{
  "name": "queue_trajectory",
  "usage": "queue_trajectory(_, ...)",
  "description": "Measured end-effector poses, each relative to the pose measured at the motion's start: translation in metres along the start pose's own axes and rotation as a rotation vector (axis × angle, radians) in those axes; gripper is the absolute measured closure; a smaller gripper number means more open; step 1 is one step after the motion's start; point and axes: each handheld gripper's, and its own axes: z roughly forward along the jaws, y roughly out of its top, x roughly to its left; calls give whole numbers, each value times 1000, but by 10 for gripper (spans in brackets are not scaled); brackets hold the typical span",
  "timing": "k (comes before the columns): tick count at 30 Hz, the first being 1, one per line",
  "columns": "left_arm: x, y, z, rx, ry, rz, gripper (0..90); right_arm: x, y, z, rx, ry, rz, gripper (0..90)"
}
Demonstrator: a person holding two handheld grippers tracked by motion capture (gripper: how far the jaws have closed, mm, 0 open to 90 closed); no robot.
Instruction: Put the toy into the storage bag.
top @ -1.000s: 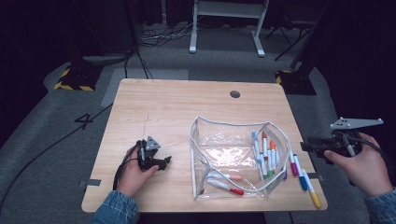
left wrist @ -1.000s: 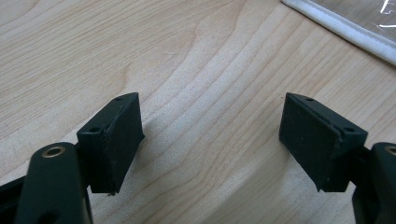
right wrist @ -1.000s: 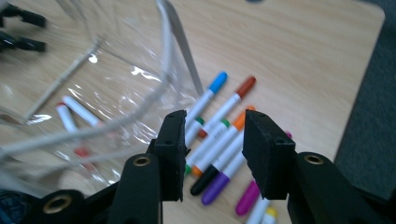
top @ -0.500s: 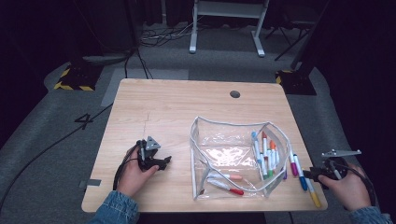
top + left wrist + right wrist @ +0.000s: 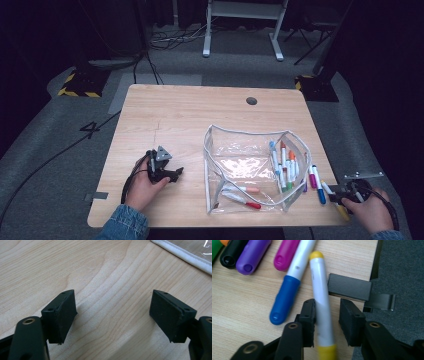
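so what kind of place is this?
Likely a lab or recording studio, not a home: a lone wooden table on grey carpet, hazard-striped floor blocks, loose floor cables, dark surroundings.

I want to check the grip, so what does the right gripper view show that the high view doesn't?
Right gripper view only: the yellow marker lies between the right gripper pads, a gap remaining on one side as they have just been closing.

High view only: the clear pouch, the left gripper.

Both: the blue marker, the table.
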Motion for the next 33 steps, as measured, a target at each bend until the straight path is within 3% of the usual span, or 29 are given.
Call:
queue_trajectory(3,0,0,0,0,0,0,221,1,0,-1,16,-27,-4,767)
queue_trajectory(9,0,0,0,1,0,-1,221,2,1,-5,8,-9,10,768)
queue_trajectory(14,0,0,0,0,0,0,221,4,12,-22,-39,12,4,768)
queue_trajectory(21,0,0,0,0,0,0,221,16,43,-62,-125,40,-51,768)
queue_trajectory(25,0,0,0,0,0,0,221,30,71,-89,-165,42,-109,768)
queue_trajectory(26,0,0,0,0,0,0,221,30,71,-89,-165,42,-109,768)
queue_trajectory(28,0,0,0,1,0,-2,221,40,88,-106,-198,57,-145,768)
queue_trajectory(33,0,0,0,1,-1,-1,221,57,110,-127,-230,87,-197,768)
